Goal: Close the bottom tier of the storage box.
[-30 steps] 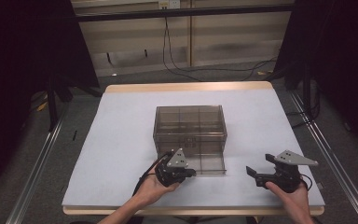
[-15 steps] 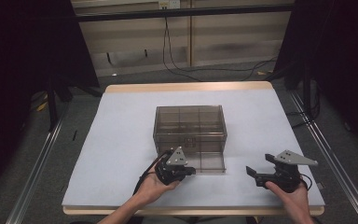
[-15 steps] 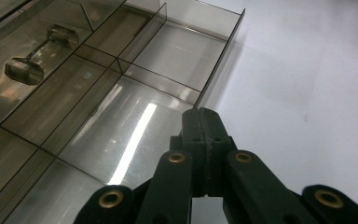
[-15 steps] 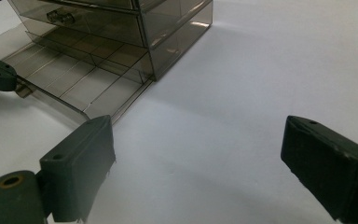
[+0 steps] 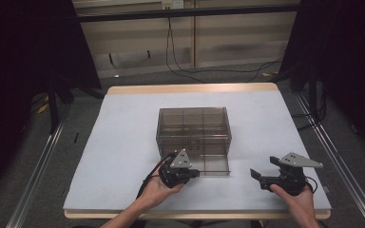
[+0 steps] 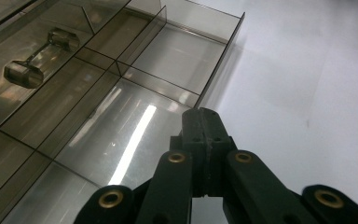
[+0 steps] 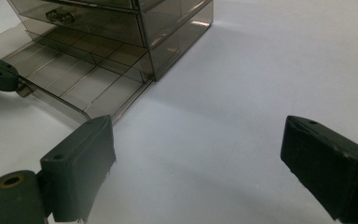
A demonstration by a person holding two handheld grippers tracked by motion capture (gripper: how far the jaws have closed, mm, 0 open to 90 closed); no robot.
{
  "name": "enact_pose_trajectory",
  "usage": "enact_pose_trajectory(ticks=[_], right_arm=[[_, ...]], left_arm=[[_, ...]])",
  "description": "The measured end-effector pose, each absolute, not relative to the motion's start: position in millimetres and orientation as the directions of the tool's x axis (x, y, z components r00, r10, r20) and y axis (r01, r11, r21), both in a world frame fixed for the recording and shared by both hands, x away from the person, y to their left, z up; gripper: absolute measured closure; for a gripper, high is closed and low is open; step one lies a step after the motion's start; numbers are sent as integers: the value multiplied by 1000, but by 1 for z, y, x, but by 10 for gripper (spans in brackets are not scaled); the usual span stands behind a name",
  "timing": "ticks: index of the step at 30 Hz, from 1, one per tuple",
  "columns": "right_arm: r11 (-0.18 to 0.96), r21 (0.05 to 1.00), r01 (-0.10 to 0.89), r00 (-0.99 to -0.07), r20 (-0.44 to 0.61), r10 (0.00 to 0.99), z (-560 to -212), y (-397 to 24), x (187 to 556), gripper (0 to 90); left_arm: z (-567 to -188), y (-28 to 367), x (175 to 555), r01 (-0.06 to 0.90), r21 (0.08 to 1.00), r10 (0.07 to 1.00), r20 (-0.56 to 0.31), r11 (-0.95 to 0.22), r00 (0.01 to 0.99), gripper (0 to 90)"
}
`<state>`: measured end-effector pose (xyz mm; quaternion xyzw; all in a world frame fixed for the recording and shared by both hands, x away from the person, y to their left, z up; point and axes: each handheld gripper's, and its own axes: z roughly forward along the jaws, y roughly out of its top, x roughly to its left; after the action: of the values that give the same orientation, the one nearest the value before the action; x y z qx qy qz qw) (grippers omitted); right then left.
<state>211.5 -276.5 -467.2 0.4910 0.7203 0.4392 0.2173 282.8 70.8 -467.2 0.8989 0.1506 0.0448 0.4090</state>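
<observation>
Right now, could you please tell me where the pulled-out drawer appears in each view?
High view: the drawer lies low centre, before the cabinet.
Left gripper view: the drawer spreads across the left half.
Right gripper view: the drawer sits upper left.
Shared landmark: the left tongs at the drawer's front edge.

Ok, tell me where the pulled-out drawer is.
In the high view the drawer juts from the bottom of the cabinet toward the person, mid-table, with the left gripper at its front edge.
</observation>
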Motion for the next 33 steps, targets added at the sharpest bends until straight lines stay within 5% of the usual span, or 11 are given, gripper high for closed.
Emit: enact_pose_trajectory(ticks=[33], right_arm=[[133,847,515,-423,116,899,-467,-277,213,99]], left_arm=[[-469,70,289,248,754,336,-38,-608,941,900]])
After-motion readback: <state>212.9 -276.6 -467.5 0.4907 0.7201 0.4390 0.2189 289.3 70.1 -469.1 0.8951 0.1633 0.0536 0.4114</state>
